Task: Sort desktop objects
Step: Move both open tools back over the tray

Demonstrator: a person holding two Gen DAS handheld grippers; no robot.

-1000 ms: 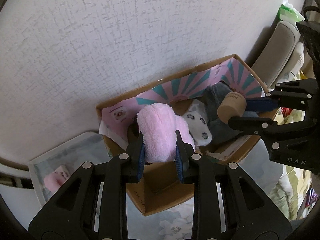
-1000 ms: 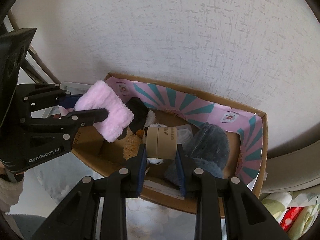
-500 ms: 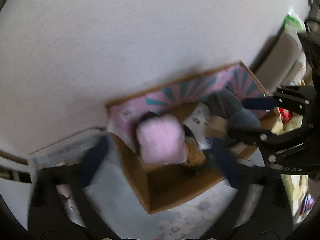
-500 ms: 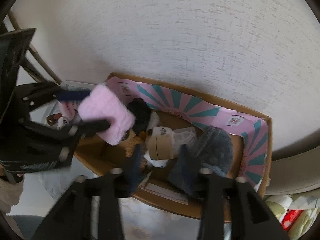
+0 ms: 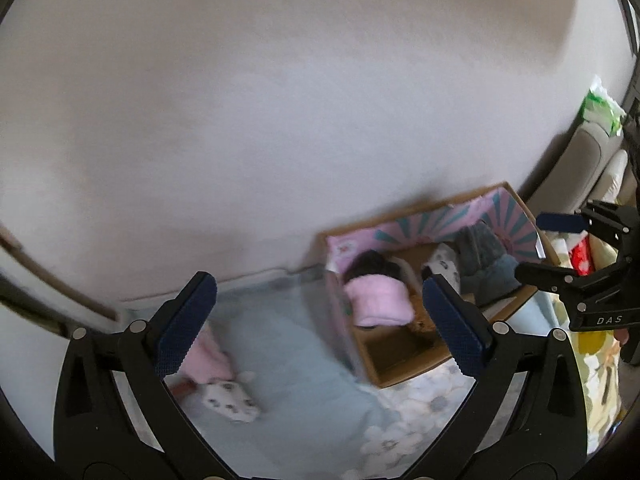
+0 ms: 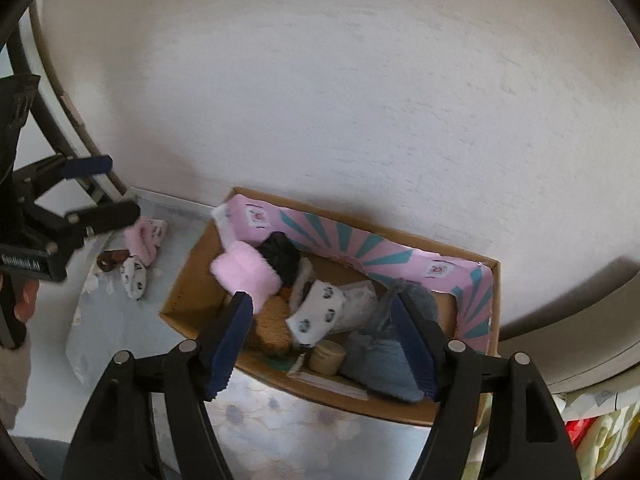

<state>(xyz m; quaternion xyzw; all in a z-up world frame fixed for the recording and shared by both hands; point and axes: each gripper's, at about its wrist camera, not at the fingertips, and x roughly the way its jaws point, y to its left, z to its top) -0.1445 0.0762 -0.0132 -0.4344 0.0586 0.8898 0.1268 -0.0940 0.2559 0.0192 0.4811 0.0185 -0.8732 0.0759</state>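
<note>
A cardboard box (image 6: pixel 494 292) with a pink and teal lining stands against the wall; it also shows in the left wrist view (image 5: pixel 404 368). In it lie a pink fluffy item (image 6: pixel 246 274) (image 5: pixel 378 304), a tan paper roll (image 6: pixel 328 356), a white patterned sock (image 6: pixel 316 312), and black and grey-blue soft things. My left gripper (image 5: pixel 320 320) is open and empty, above the table left of the box. My right gripper (image 6: pixel 328 344) is open and empty above the box's near side.
On the blue floral cloth (image 6: pixel 120 332) left of the box lie a pink sock (image 6: pixel 146 236), a white patterned sock (image 6: pixel 134 276) and a small brown object (image 6: pixel 112 258). A beige cushion (image 5: pixel 580 164) and colourful fabric sit at the right.
Both grippers opened and let go: the pink fluffy item and the paper roll dropped into the box. Both grippers have pulled up and back; the left one swung left.
</note>
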